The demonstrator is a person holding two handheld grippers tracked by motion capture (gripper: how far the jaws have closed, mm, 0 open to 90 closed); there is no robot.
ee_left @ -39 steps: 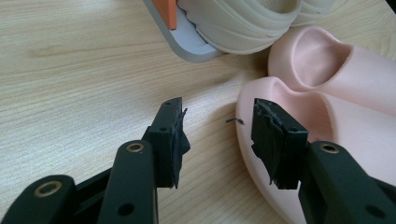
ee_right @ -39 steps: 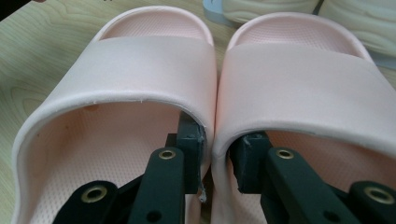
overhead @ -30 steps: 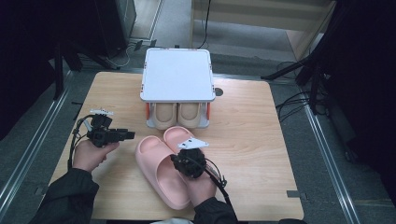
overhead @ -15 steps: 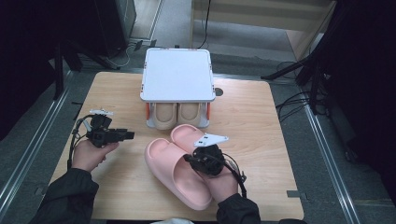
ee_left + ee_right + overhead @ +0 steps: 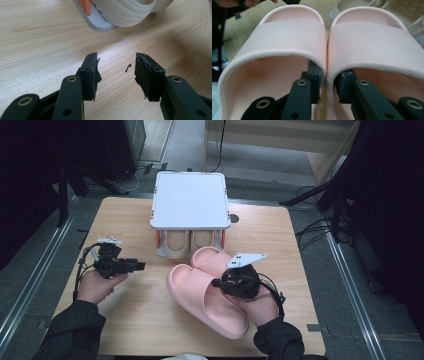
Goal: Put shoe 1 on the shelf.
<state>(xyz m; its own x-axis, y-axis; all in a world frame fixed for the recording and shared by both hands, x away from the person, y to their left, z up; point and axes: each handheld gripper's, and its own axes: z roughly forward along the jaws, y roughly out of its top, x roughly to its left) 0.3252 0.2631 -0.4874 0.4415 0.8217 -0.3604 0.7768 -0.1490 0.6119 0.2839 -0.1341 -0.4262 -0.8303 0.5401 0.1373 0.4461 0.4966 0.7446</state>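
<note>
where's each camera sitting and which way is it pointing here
High view: above the person's side, looking forward and down on the table; both forearms, left gripper and right gripper show.
Left gripper view: rides the left gripper, facing bare wood and the beige slippers in the rack; its open jaws show.
Right gripper view: rides the right gripper, looking along the pink slippers; its jaws pinch their two inner walls together.
Shared: high and right gripper views both show the pink slippers.

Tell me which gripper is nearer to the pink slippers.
Right. The right gripper pinches the pink slippers together by their inner walls, one jaw inside each. The left gripper hovers open over bare table, apart from them.
</note>
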